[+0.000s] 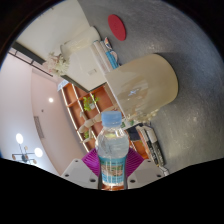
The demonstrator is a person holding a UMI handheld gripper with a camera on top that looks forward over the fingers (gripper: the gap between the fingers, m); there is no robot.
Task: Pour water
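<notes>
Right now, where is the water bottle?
In the gripper view, the water bottle is gripped between the gripper's two fingers, tilted toward the cream cup just beyond its cap.

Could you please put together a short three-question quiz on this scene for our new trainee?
1. True or false: the water bottle has a white cap.
2. What stands beyond the bottle: (a) a cream cup, (b) a blue bowl, (c) a black kettle?
3. Where is the bottle relative to the gripper?

Key: 1 true. 2 a. 3 Held between the two fingers, which press on it.
</notes>
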